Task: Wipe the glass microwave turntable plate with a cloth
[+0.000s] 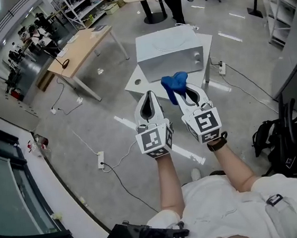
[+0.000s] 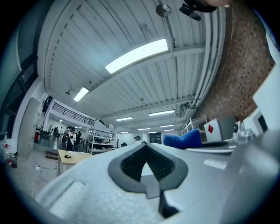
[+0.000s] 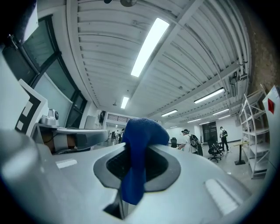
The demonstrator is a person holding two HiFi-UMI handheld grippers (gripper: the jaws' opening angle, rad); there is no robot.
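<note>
at the centre of the head view, a person in a white top holds two grippers out in front of them, side by side and close together, above a grey floor. the left gripper (image 1: 148, 95) has its jaws pressed together at the tips with nothing between them; its own view shows the dark pads (image 2: 131, 164) meeting in a point, aimed up toward a white ribbed ceiling with strip lights. the right gripper (image 1: 183, 91) is pinching a blue cloth (image 1: 174, 82). in the right gripper view the cloth (image 3: 139, 144) bunches over the jaw tips and hangs down between the pads.

just beyond the grippers, a silver microwave (image 1: 169, 55) sits on a low white table (image 1: 134, 83). a faint round shape (image 1: 167, 42) lies flat on top of the microwave. it looks like the glass turntable plate, though it is too pale to be sure. neither gripper touches the microwave or the round shape.

to the left stands a wooden table (image 1: 79, 46), well apart from the microwave. a white power strip (image 1: 100, 159) with a trailing cable lies on the floor below the left gripper. a black backpack (image 1: 287, 145) rests at the right edge.
</note>
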